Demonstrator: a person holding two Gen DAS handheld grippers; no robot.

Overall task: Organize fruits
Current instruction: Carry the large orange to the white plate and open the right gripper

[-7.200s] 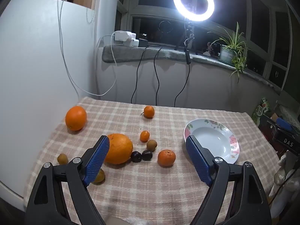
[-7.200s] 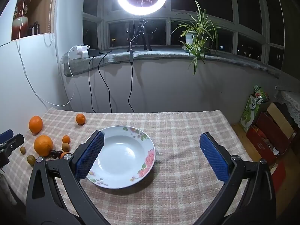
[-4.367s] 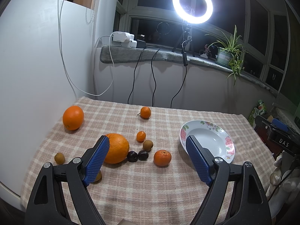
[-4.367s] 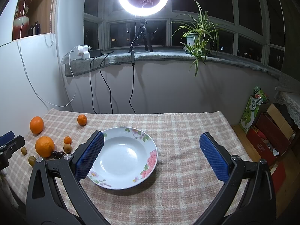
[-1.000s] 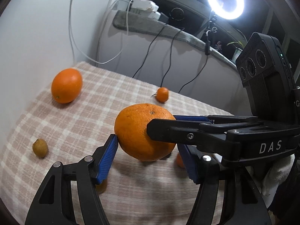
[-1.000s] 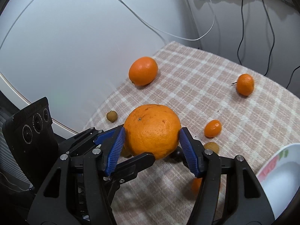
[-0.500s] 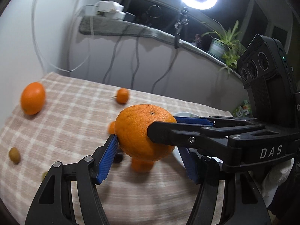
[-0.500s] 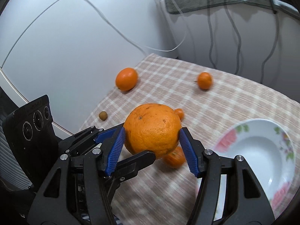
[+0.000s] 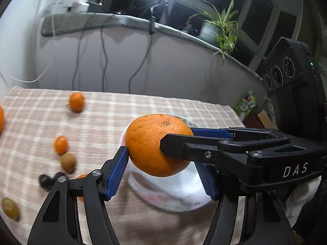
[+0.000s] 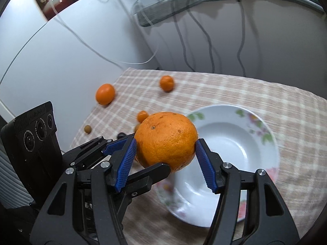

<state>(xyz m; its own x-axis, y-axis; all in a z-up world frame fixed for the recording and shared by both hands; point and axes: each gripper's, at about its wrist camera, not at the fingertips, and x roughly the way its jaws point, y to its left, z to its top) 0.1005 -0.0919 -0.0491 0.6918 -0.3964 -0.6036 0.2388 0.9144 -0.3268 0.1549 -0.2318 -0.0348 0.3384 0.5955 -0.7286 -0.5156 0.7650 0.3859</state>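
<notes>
A big orange (image 9: 157,145) hangs in the air, gripped crosswise by both grippers. My left gripper (image 9: 161,176) is shut on its sides with the blue pads (image 9: 116,173). My right gripper (image 10: 165,163) is shut on the same big orange (image 10: 165,140) and reaches in from the right in the left wrist view. The orange hangs over the near-left rim of the white flowered plate (image 10: 235,153), whose near rim (image 9: 173,206) shows below it. The left gripper (image 10: 137,159) comes in from the left in the right wrist view.
On the checked tablecloth (image 9: 102,122) to the left lie a tangerine (image 9: 76,101), a kumquat (image 9: 60,144), a brown fruit (image 9: 68,163), dark plums (image 9: 49,180) and a greenish fruit (image 9: 10,207). A second orange (image 10: 105,96) lies near the white wall. Cables hang behind the table.
Both grippers have carried the big orange to the right, from above the loose fruits to over the plate's edge. Both grips look unchanged.
</notes>
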